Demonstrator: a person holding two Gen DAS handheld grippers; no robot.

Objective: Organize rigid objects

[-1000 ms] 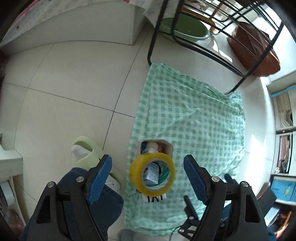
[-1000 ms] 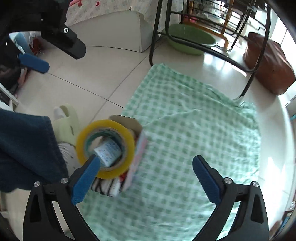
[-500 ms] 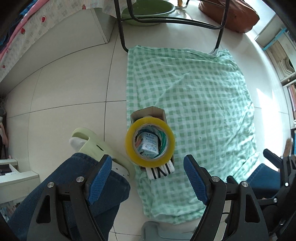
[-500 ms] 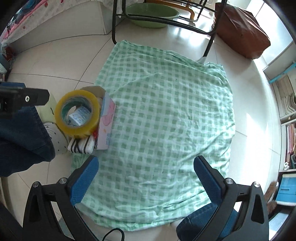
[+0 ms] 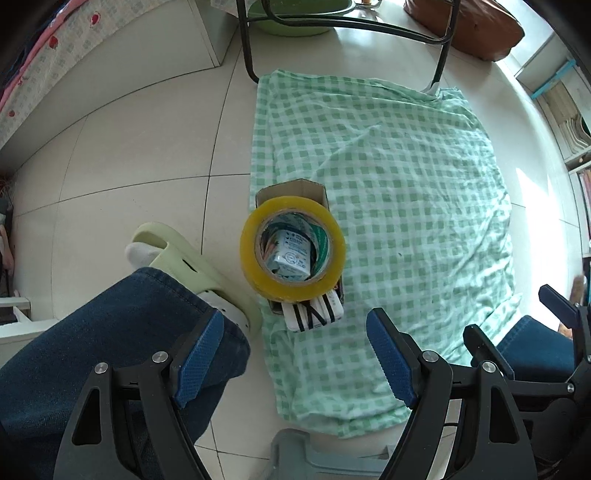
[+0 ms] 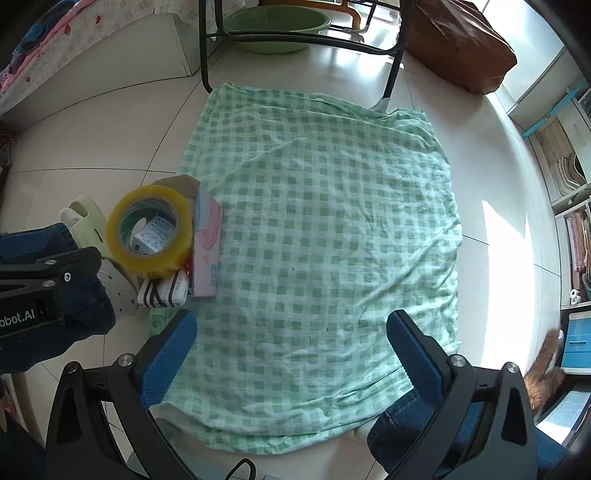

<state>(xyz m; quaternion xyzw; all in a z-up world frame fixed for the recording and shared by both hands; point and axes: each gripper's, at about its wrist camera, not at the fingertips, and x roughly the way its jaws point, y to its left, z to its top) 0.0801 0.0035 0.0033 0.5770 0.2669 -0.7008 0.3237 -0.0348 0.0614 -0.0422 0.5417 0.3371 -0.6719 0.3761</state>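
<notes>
A yellow tape roll (image 5: 293,248) (image 6: 150,231) sits on top of a small cardboard box (image 5: 295,190) (image 6: 177,182). Through the hole in the roll you can see a little white and blue carton (image 5: 290,254) (image 6: 154,235) inside the box. A white thing with black stripes (image 5: 314,314) (image 6: 162,292) sticks out of the near end of the box. In the right wrist view the side of the box is pink (image 6: 207,243).

The box stands on the left edge of a green and white checked cloth (image 5: 399,192) (image 6: 325,229). The cloth lies flat on the tiled floor (image 5: 129,147) (image 6: 92,140). The rest of the cloth is bare.

The left tool (image 5: 295,363) is wide open and holds nothing. It is above the floor, near the striped thing but not touching it. The right tool (image 6: 291,358) is wide open too, with nothing in it. It is over the near part of the cloth, well apart from the box.

Just left of the box is a foot in a white sock and a pale green slipper (image 5: 177,251) (image 6: 86,218). A leg in blue jeans (image 5: 110,325) (image 6: 33,240) is above it.

At the far end of the cloth stand the black legs of a metal frame (image 5: 247,40) (image 6: 205,48). A green basin (image 5: 291,22) (image 6: 277,26) sits on the floor behind them. A brown bag (image 5: 469,26) (image 6: 458,48) lies to the far right. Shelves with books (image 5: 569,110) (image 6: 569,177) are on the right side.
</notes>
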